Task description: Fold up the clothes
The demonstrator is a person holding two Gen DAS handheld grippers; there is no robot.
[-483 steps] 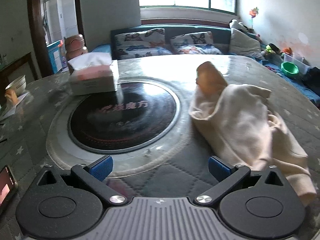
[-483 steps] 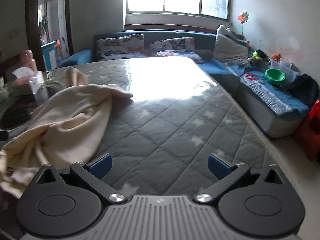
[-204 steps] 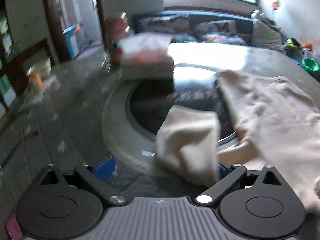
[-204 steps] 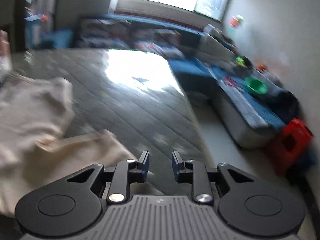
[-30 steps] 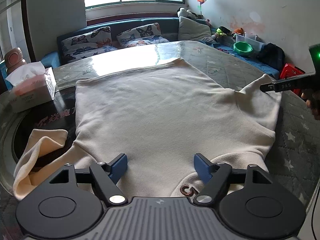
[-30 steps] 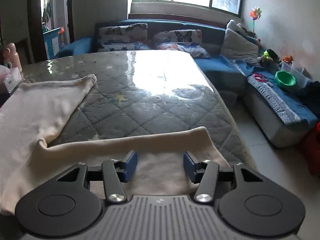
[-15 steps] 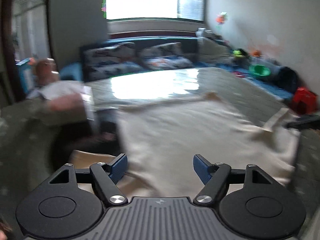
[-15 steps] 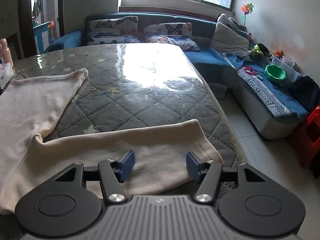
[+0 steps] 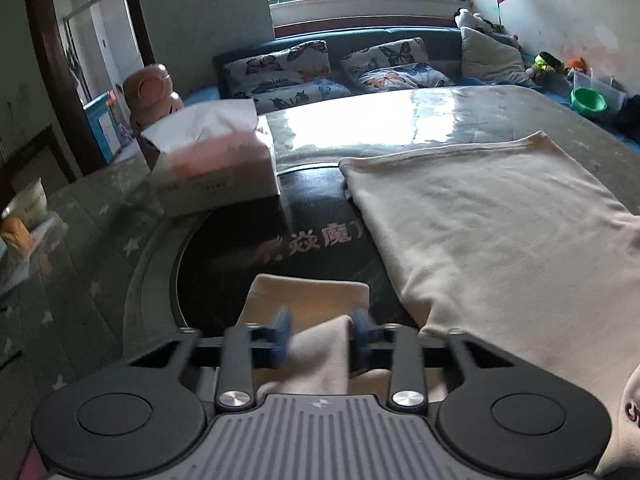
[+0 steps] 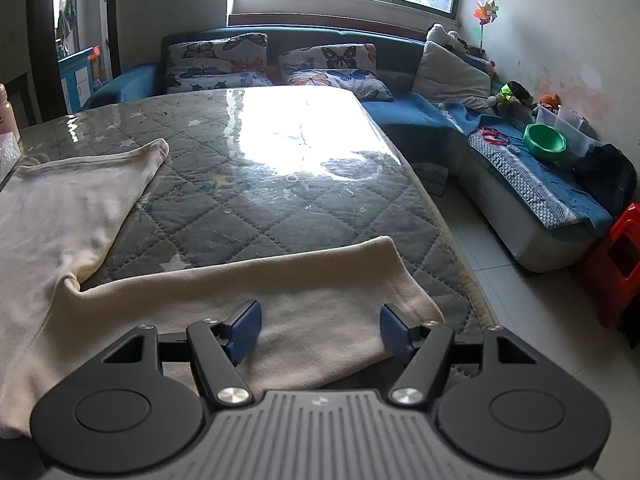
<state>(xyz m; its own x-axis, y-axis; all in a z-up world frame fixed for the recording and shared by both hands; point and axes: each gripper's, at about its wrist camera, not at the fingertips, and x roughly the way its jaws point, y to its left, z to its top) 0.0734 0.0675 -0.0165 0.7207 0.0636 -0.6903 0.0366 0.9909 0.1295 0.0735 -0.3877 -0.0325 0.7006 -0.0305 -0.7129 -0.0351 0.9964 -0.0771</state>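
Observation:
A cream sweatshirt (image 9: 500, 240) lies spread flat on the quilted table. Its left sleeve (image 9: 308, 292) rests over the black round hotplate. My left gripper (image 9: 322, 332) sits at that sleeve with its jaws closing, and a raised fold of the cloth is pinched between the blue pads. In the right wrist view the right sleeve (image 10: 280, 280) stretches across the table near its right edge. My right gripper (image 10: 320, 332) hovers over this sleeve, jaws opening, pads apart and pressing on nothing.
A tissue box (image 9: 216, 168) stands at the back of the hotplate (image 9: 260, 248), with a pink container (image 9: 152, 92) behind it. The table edge (image 10: 452, 248) drops to the floor on the right. Beyond it are a blue sofa (image 10: 500, 168) and a red stool (image 10: 616, 256).
My left gripper has swung left from the shirt's body to the left sleeve and closed on a fold of it. The right gripper stayed in place and its jaws spread a little wider.

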